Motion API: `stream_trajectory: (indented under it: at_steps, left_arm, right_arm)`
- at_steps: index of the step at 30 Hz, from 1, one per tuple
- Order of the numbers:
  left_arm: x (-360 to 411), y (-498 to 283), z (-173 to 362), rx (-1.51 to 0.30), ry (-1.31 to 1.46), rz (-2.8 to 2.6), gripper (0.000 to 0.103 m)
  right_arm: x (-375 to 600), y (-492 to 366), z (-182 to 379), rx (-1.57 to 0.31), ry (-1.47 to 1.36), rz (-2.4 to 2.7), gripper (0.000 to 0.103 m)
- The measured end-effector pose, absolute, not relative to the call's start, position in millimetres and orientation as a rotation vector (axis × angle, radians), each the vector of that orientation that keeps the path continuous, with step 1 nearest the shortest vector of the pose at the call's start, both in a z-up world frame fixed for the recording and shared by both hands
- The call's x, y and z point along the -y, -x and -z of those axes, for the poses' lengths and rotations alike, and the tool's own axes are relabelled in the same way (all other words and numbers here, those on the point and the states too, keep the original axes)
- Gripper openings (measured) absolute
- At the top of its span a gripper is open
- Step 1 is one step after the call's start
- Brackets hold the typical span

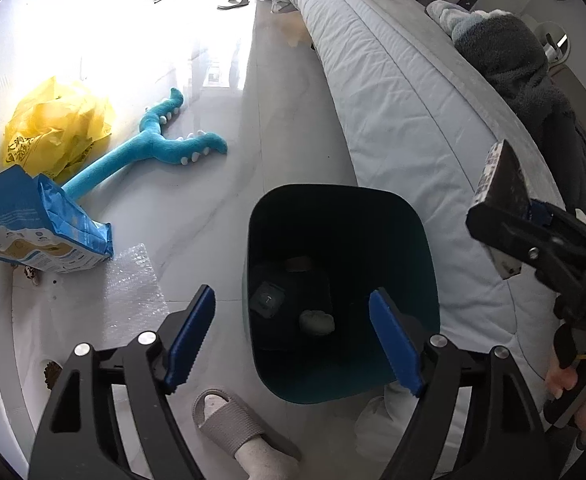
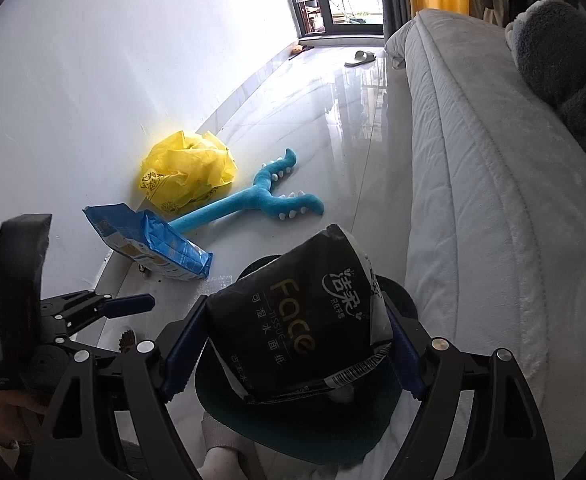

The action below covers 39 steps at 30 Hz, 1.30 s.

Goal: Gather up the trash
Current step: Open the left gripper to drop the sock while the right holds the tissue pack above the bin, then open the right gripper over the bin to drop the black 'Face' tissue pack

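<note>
A dark teal bin stands on the floor beside the bed. Inside it lie a pale crumpled wad and a dark packet. My left gripper hangs open above the bin's mouth with nothing between its blue pads. My right gripper is shut on a black tissue pack with gold "Face" lettering, held over the bin. In the left wrist view that pack shows at the right edge, above the bed's side. The left gripper appears at the lower left of the right wrist view.
By the wall lie a crumpled yellow plastic bag, an opened blue packet, a blue plush toy and a sheet of bubble wrap. The bed runs along the right. A person's slippered foot stands near the bin.
</note>
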State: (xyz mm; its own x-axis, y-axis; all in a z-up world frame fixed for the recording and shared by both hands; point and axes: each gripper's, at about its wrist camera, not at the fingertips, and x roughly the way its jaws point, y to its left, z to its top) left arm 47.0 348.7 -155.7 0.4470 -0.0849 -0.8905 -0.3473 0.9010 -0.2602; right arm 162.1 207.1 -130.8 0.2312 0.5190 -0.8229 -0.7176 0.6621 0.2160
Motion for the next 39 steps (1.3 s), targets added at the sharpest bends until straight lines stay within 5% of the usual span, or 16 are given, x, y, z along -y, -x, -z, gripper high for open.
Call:
stream_trajectory:
  at_steps: [26,39]
  left_arm:
    - [-373.6,-23.4,57.0,-0.785,0.49,-0.223,0.094]
    - [-325.9,-25.9,-2.8,-0.62,0.351,-0.199,0.094]
  right_arm:
    - [-255.5,-146.2,244.2,-1.247,0.458,-0.82,0.084]
    - [-239.0,-119.5,212.0,-1.21,0.478,-0.891,0.096]
